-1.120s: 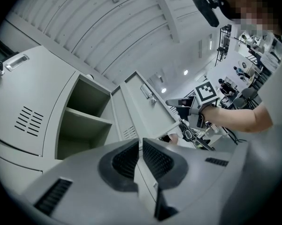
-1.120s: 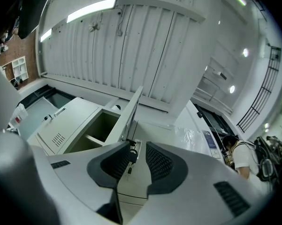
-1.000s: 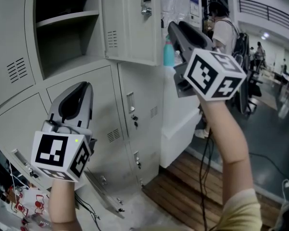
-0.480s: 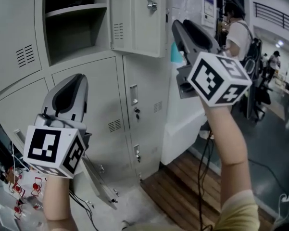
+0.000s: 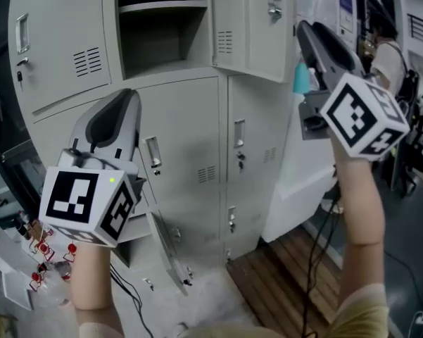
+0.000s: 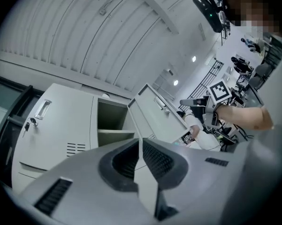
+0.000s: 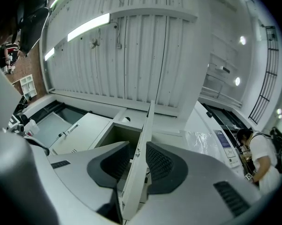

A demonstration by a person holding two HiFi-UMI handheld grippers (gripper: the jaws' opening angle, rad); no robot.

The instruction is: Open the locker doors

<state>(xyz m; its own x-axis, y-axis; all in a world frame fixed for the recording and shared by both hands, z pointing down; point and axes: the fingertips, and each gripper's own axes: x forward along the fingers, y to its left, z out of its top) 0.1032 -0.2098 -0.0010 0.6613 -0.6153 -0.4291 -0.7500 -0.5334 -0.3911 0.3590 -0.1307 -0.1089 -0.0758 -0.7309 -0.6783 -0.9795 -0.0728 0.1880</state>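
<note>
Our right gripper, upper right of the frame, is clamped on the free edge of the open door, which stands upright between its jaws. Our left gripper has its jaws together. The closed door lies behind it, its upright handle just right of and nearer this hand

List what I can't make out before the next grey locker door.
Right gripper: the open grey metal upper locker door runs edge-on between its parted jaws; whether the pads press it is unclear in either view.
Lower open grey door: its compartment is hidden by the marker cube of the left gripper, head view.
Upper compartment: top cut by the frame edge, head view.
Small door locks: too small, head view.
</note>
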